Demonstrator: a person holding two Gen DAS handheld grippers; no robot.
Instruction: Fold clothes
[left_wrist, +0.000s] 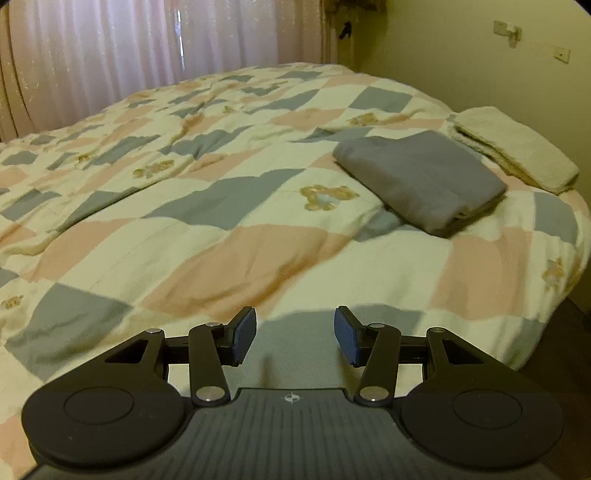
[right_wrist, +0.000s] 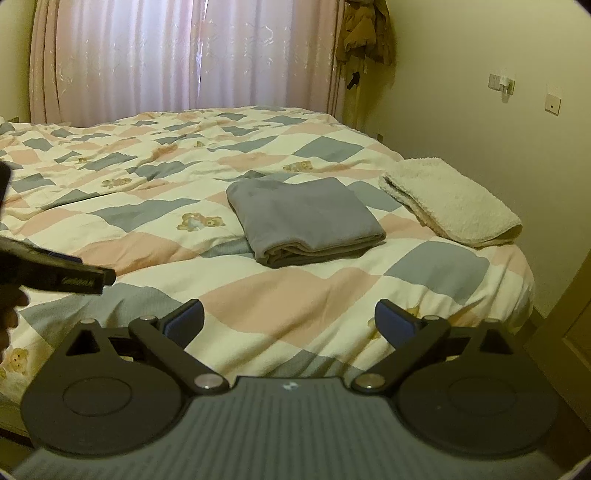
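Clothes in this scene were two folded bundles on the bed (right_wrist: 295, 295): a grey garment (right_wrist: 303, 218) folded into a flat rectangle, and a cream fleecy one (right_wrist: 450, 199) folded beside it at about three o'clock, near the bed's edge and the wall. From the right camera the grey bundle sat at roughly twelve o'clock, well ahead of the tool; from the left camera it lay toward two o'clock (left_wrist: 421, 181), with the cream bundle (left_wrist: 517, 147) just beyond it. The grey fold looked tidy on top, its layered edges showing on the near side, slightly uneven; the cream one looked thick and soft, its open end loosely stacked. The left tool (left_wrist: 295, 336) stood partly apart with nothing between its pads, and the right tool (right_wrist: 290, 321) stood wide, also empty. Both work seemed finished or nearly so, as I judged it. The risk was disturbance: a tool brushing the grey bundle's loose near edge could drag a layer out and undo the fold. The cream bundle sat close to the bed's edge, so a nudge toward three o'clock might tip it off. The rumpled quilt (left_wrist: 192, 155) underneath gave an uneven base, which could let either stack slump.
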